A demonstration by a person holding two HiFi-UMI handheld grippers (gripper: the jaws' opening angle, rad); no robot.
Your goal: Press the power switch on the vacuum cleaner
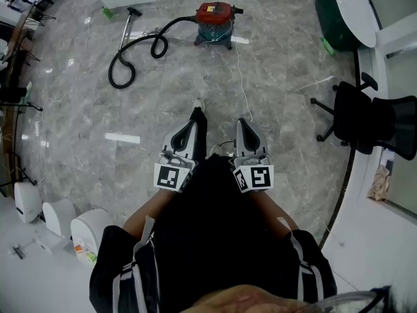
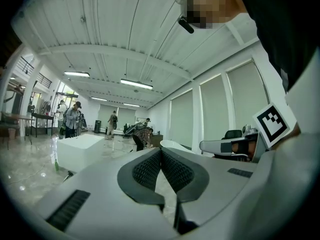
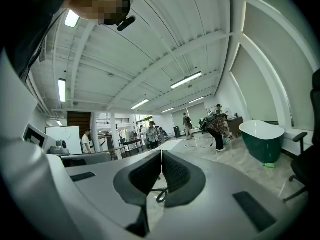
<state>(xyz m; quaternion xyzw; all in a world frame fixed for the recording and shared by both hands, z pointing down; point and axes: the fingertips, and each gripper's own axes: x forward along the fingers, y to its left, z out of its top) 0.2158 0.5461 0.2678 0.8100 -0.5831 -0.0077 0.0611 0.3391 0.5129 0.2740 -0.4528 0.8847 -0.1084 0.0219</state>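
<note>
Left gripper [image 2: 160, 154] and right gripper [image 3: 161, 156], jaws together, empty, well apart from vacuum cleaner [image 1: 214, 19]

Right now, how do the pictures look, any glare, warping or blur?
Head view: sharp, with white glare patches on the glossy floor. Left gripper view: fisheye bends the ceiling, black corners. Right gripper view: same warp, lamps bright.

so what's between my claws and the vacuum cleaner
Bare floor, with a thin white cord running from near the vacuum cleaner toward you; head view shows it.
</note>
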